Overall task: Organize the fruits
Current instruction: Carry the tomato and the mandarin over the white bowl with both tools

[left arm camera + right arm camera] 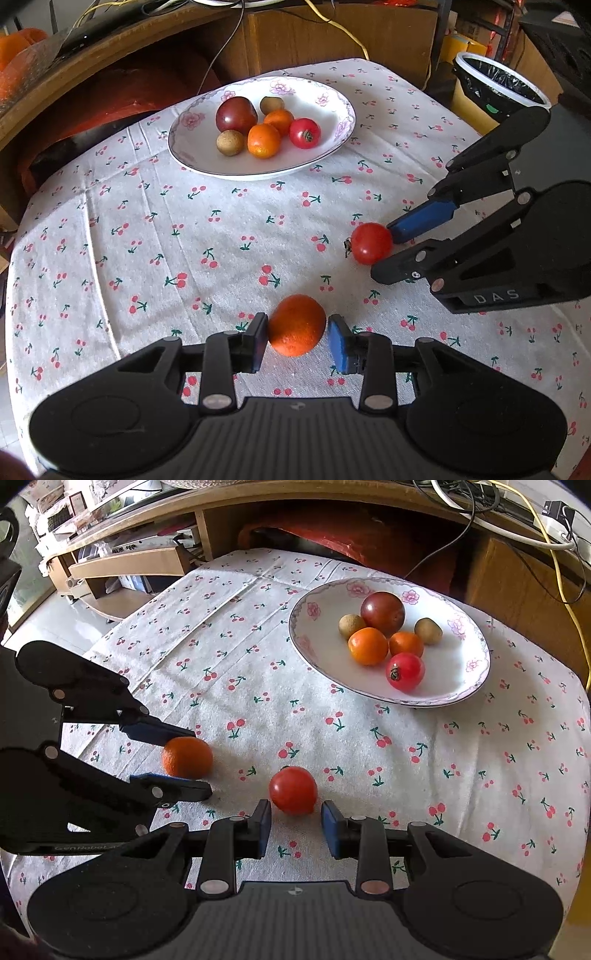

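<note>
An orange rests on the cherry-print cloth between the pads of my left gripper, which is shut on it; the left pad presses its side and the right pad is at its edge. The same orange and left gripper show from the side in the right wrist view. A red tomato lies on the cloth just at the fingertips of my right gripper, which stands open, mostly behind the fruit. From the left wrist view, the right gripper flanks the tomato.
A white floral plate at the back of the table holds a dark red tomato, a red tomato, two oranges and two small brown fruits. A lined bin stands beyond the right edge. Wooden furniture and cables sit behind.
</note>
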`<state>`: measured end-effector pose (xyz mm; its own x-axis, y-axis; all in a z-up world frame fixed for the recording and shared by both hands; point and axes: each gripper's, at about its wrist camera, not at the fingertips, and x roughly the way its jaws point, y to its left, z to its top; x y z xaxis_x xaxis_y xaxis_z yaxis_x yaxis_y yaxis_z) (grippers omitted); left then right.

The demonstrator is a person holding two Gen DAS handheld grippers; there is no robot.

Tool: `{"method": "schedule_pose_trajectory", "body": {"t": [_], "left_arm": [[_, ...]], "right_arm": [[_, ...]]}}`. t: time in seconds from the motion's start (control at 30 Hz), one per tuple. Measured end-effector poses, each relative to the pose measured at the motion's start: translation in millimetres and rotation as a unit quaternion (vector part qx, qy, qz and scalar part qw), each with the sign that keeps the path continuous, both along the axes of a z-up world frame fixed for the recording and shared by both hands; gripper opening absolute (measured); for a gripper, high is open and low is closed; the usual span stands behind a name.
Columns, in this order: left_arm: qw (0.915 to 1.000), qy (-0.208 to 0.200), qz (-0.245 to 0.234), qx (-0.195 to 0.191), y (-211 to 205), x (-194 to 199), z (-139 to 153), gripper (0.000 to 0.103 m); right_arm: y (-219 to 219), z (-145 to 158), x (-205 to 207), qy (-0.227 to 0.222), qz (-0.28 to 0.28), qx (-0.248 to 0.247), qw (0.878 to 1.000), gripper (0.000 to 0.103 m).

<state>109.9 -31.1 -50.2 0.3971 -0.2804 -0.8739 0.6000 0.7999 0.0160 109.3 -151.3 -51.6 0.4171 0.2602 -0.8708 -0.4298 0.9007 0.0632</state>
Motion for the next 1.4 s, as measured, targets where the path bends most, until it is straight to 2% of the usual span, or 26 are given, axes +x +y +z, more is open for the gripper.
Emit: {"method": "schedule_pose_trajectory", "body": {"t": [0.67, 0.8, 1.4], "left_arm": [[1.0, 0.001, 0.005, -0.004, 1.1, 0.1, 0.5, 0.041], [0.9999, 0.001, 0.008, -0.005, 1.4, 1.0, 0.6, 0.041], [0.9994, -0.026, 0.017, -0.017, -5.8, 13.0, 16.1, 0.041]], "right_arm": [[0.9, -0.8, 6.7, -0.005, -0.007, 0.008, 1.0, 0.029], [3.6, -0.1, 7.5, -0.005, -0.003, 0.009, 1.0, 0.022], [1.3, 17.4, 3.6, -0.023, -0.014, 0.019, 0.999, 0.021]]}}
